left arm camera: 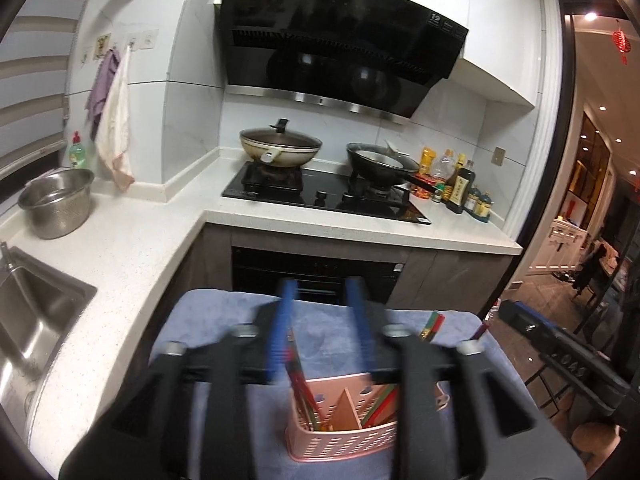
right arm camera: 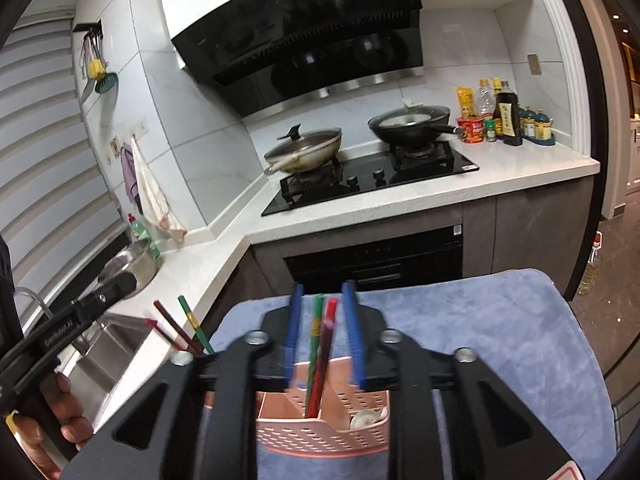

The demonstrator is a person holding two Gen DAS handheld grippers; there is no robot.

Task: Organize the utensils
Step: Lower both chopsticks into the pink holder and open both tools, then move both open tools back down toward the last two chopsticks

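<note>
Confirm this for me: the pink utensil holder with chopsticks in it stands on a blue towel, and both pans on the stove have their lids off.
Not quite. The pink utensil holder does hold chopsticks and stands on the blue towel, but the left pan on the stove has a glass lid on it. Whether the black pan is covered is unclear. The right wrist view shows this.
</note>
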